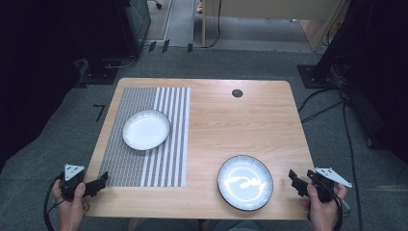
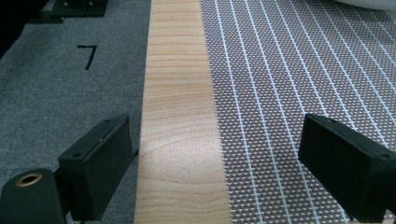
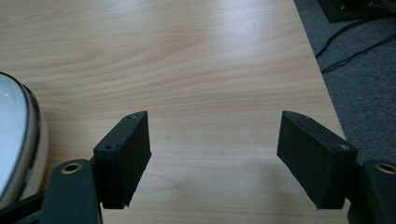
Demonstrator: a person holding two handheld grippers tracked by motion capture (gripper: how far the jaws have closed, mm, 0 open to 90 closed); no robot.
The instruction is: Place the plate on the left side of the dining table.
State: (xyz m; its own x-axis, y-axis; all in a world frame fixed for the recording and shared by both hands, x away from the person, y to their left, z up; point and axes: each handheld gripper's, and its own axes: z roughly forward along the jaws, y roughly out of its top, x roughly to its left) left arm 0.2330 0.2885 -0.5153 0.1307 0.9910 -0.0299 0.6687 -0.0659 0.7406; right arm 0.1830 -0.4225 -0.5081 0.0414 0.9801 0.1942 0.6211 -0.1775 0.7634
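- The right tool (image 1: 294, 180) hangs at the counter's (image 1: 231, 125) near right corner, jaws wide with nothing but bare wood between them.
- The dark-rimmed plate (image 1: 245, 182) lies on the wood by the near edge, right of the middle, just beside that tool and apart from it.
- In the right gripper view the same plate (image 3: 16, 140) shows at the left edge, beside the tool (image 3: 215, 154), not touched.
- The left tool (image 1: 98, 184) sits at the near left corner, jaws wide and holding nothing.
- In the left gripper view the left tool (image 2: 212, 163) straddles the strip of wood along the counter's left edge and the mat's (image 2: 289, 93) border.
- The mat (image 1: 144, 139) covers the left part of the counter, from near the far edge almost to the near edge.
- A second plate (image 1: 146, 130) rests on the mat, toward the far left, well apart from both tools.
- A small dark round disc (image 1: 237, 93) sits near the far edge.
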